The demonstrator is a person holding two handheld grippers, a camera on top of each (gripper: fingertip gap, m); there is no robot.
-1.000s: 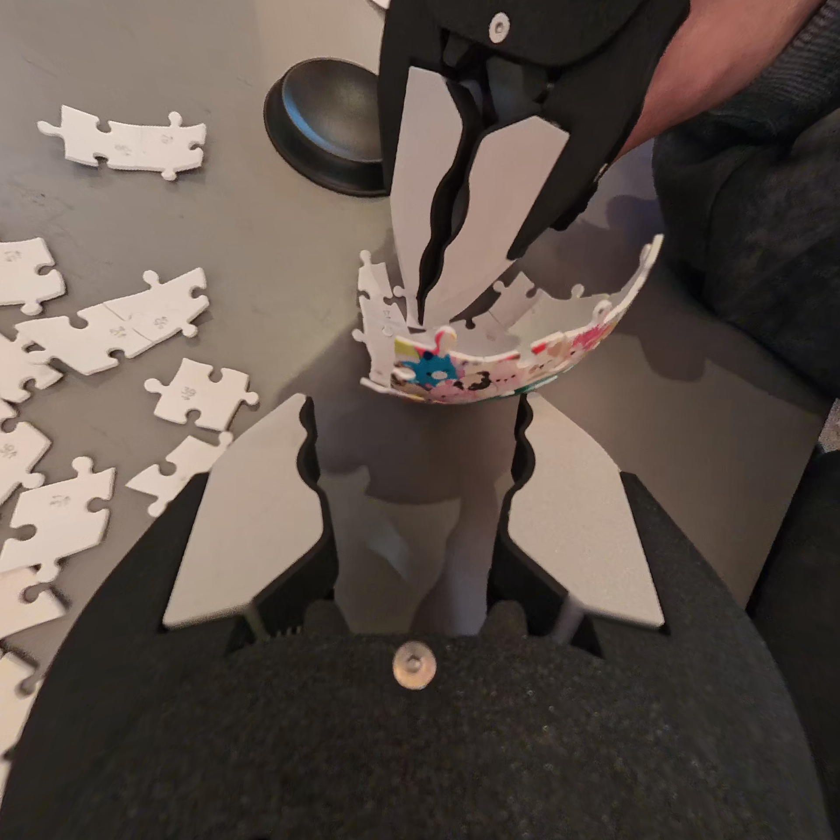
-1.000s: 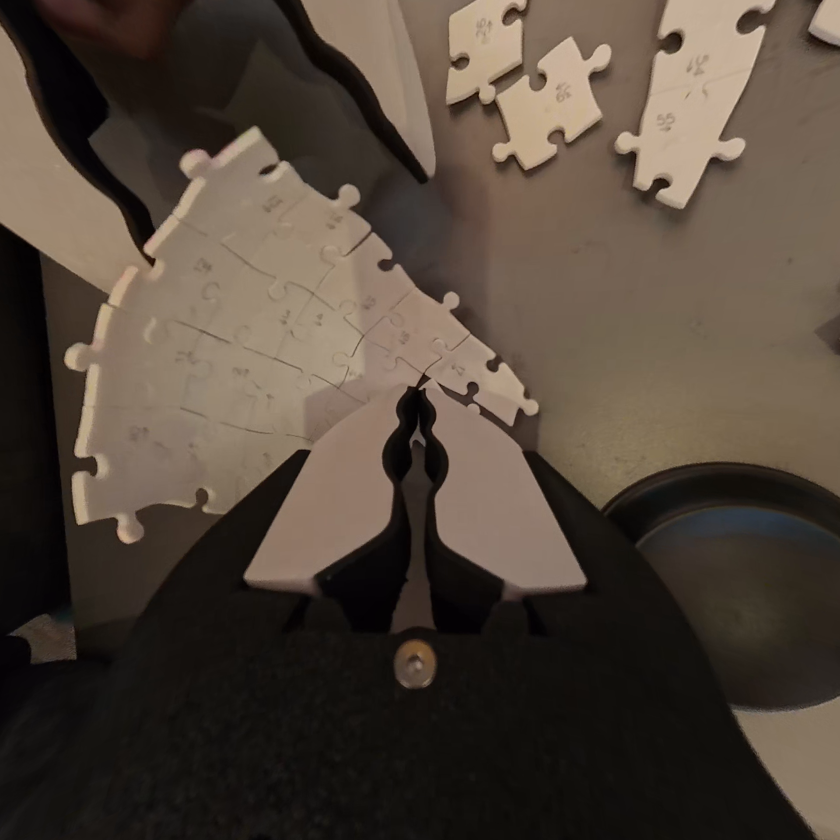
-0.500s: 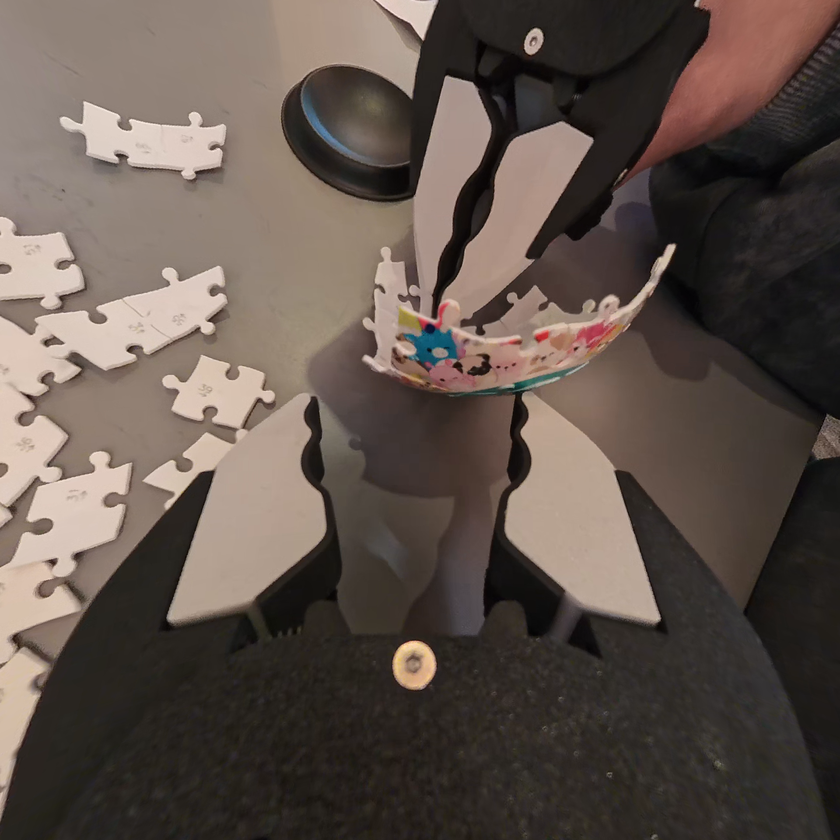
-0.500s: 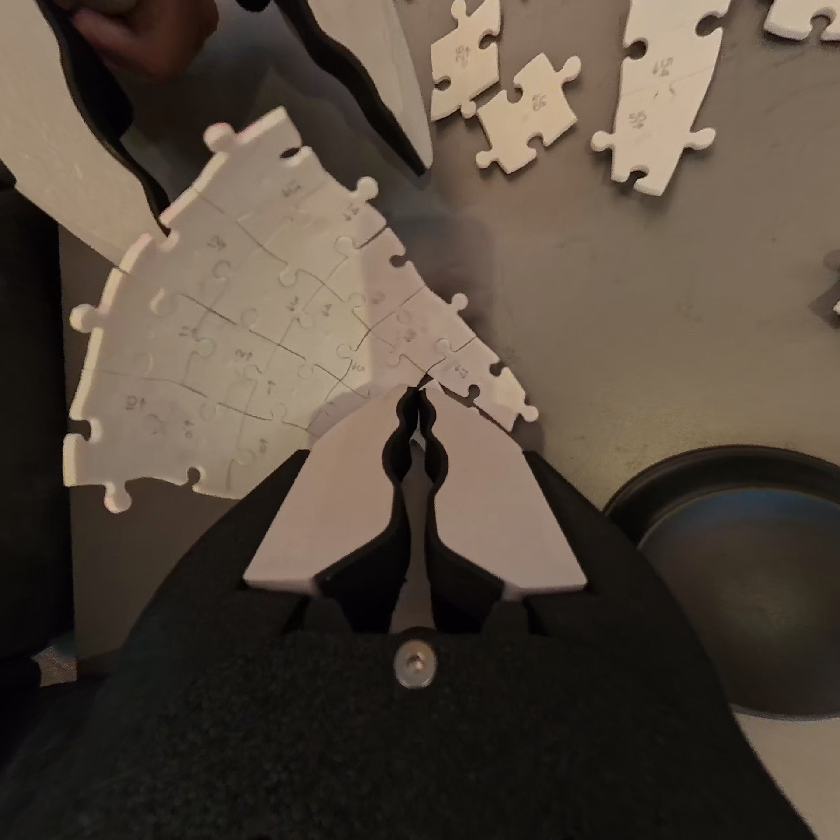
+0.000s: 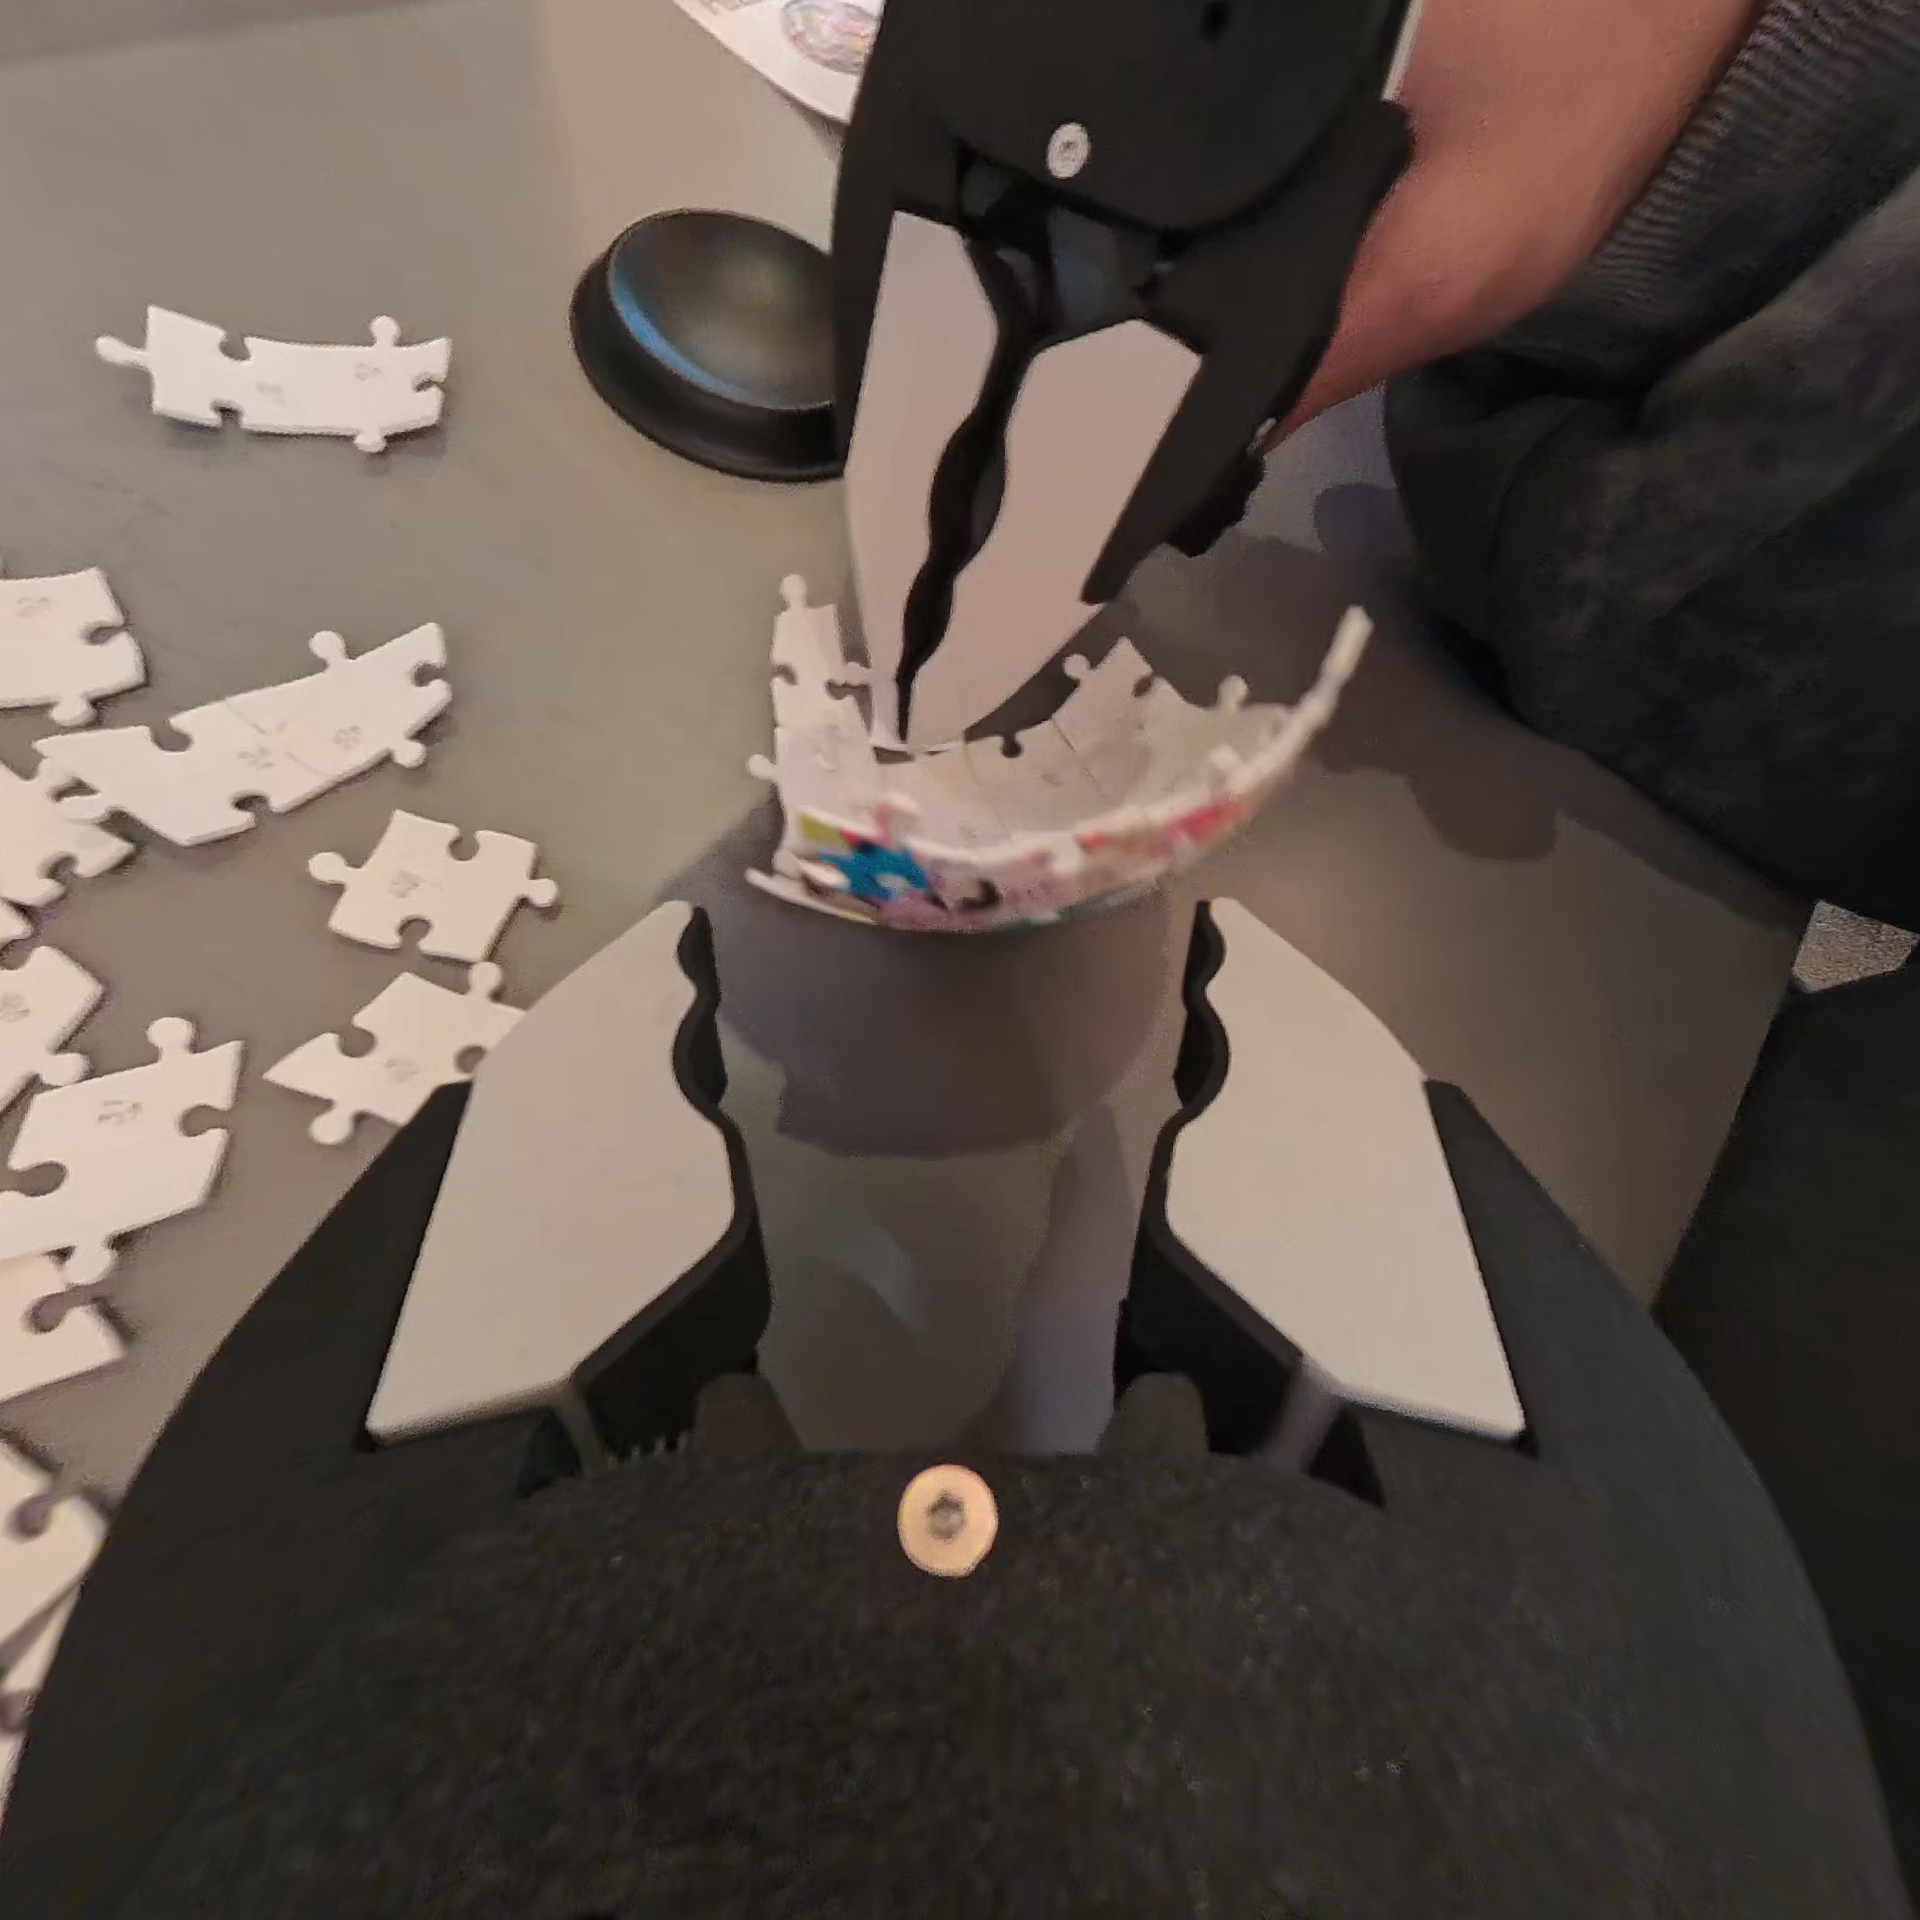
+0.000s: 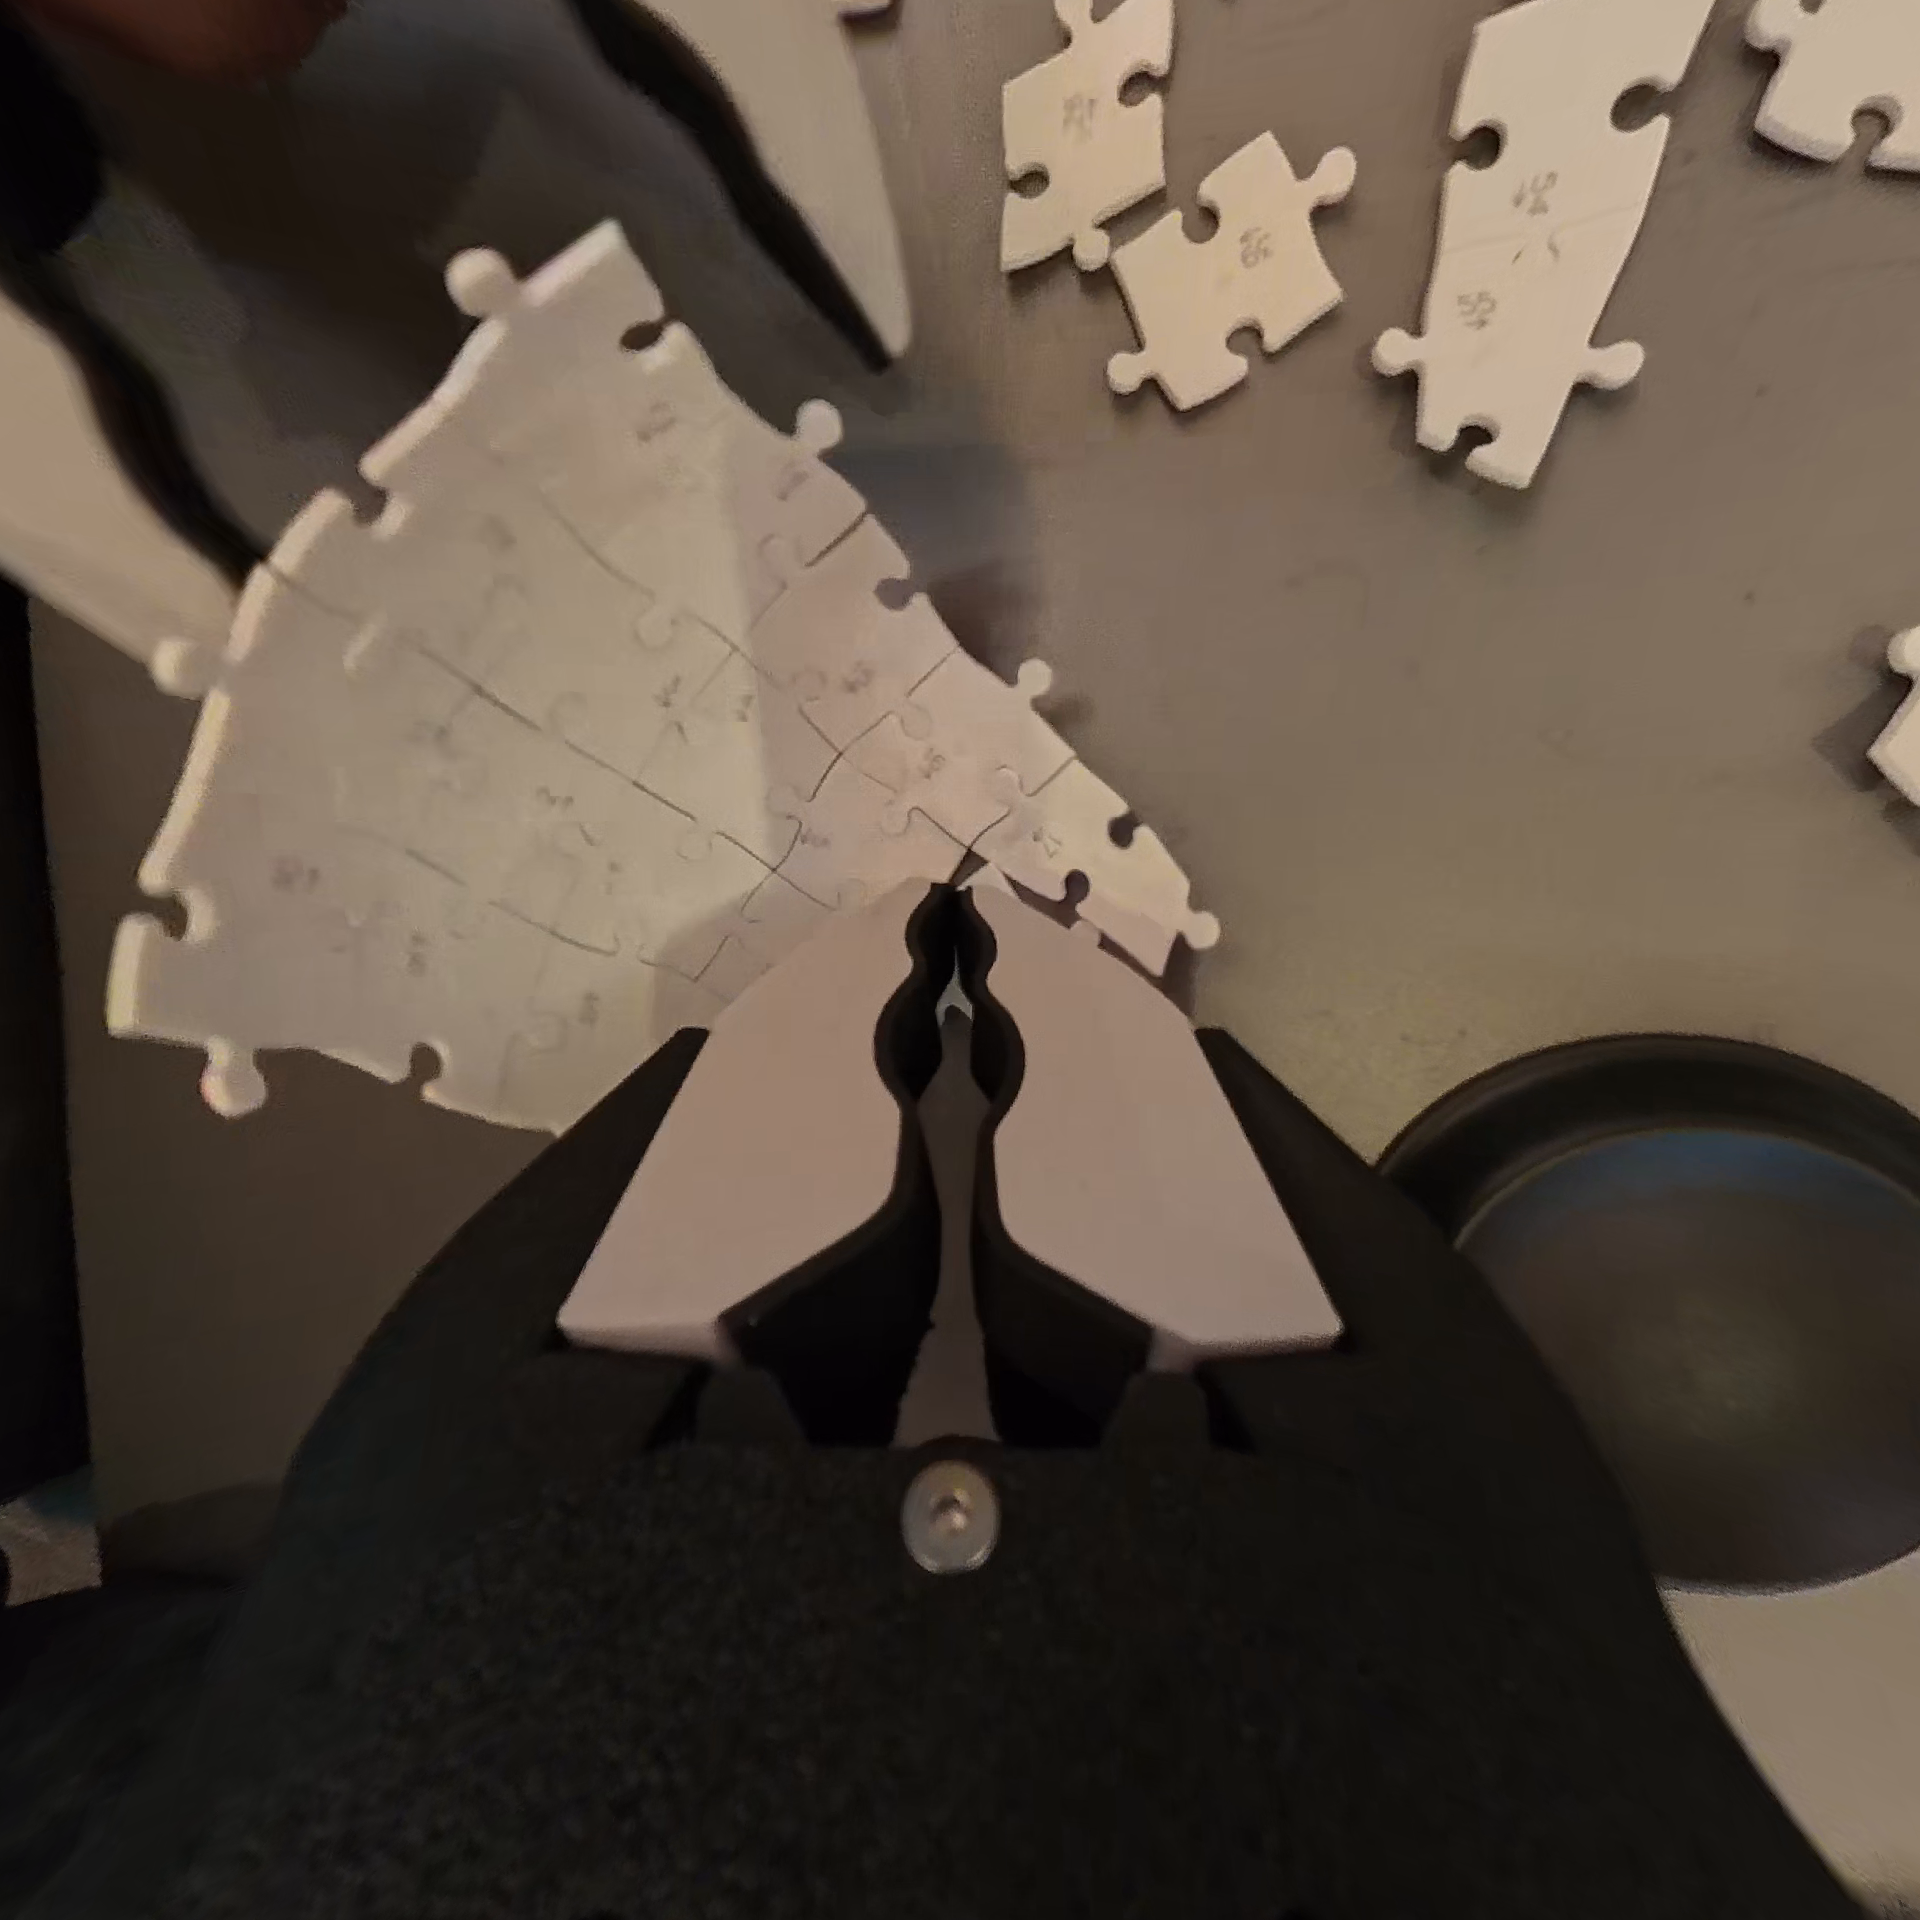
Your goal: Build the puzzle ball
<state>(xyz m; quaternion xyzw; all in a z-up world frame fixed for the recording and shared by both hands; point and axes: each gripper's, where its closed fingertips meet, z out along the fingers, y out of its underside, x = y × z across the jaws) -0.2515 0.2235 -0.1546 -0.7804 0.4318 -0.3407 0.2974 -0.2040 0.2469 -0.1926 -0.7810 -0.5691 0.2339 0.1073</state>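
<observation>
The right gripper (image 6: 951, 904) has its fingers pinched on the edge of the curved puzzle shell (image 6: 540, 748), which spreads to the upper left of that frame, seemingly lifted off the grey table (image 6: 1455, 727). In the left wrist view, the left gripper (image 5: 945, 935) stands wide apart and empty just below the shell (image 5: 1039, 821). Loose white pieces (image 5: 426, 883) lie at left, a black dish (image 5: 717, 322) above.
</observation>
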